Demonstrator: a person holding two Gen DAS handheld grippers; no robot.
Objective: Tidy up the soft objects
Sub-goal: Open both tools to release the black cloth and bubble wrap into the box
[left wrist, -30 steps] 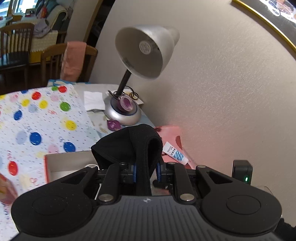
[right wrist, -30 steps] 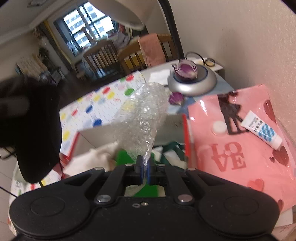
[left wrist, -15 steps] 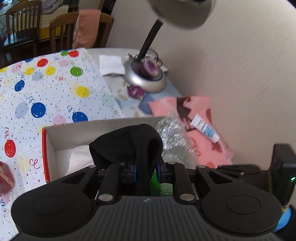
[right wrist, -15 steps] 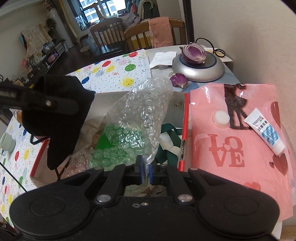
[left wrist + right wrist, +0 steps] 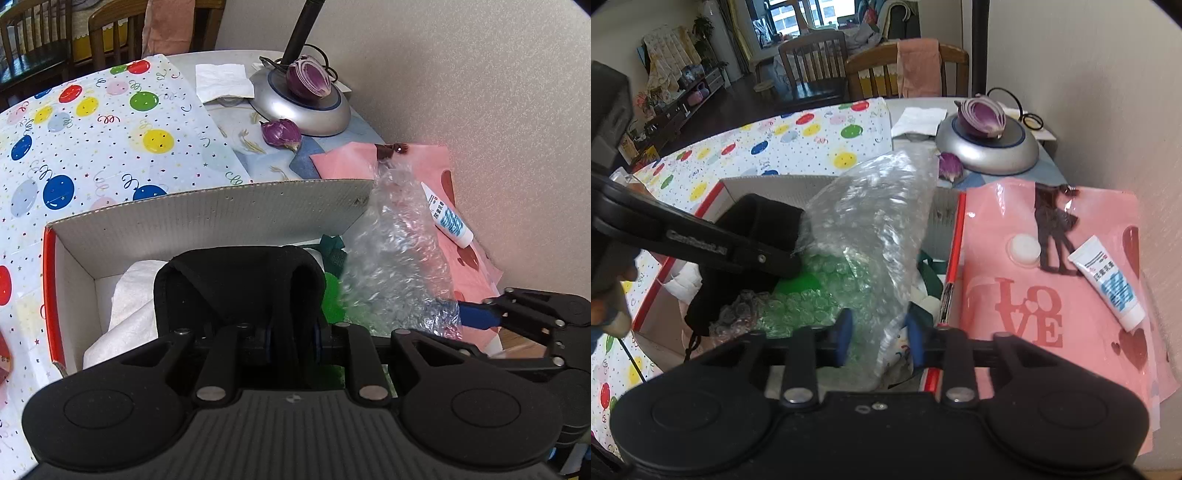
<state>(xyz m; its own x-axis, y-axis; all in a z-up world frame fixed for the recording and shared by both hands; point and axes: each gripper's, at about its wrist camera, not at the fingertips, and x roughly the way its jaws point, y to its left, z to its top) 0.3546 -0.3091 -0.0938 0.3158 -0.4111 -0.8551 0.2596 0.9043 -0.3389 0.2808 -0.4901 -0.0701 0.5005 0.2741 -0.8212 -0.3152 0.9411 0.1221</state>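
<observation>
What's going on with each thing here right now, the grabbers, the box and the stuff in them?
left gripper: shut on the black cloth
right gripper: jaws opening, bubble wrap between them
cardboard box: open, partly filled
tube: capped, lying on the pink bag

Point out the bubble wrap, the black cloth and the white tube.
bubble wrap [image 5: 871, 229], right wrist view, middle of the crumpled sheet
black cloth [image 5: 236, 280], left wrist view, front of the fold
white tube [image 5: 1108, 280], right wrist view, middle of the body
</observation>
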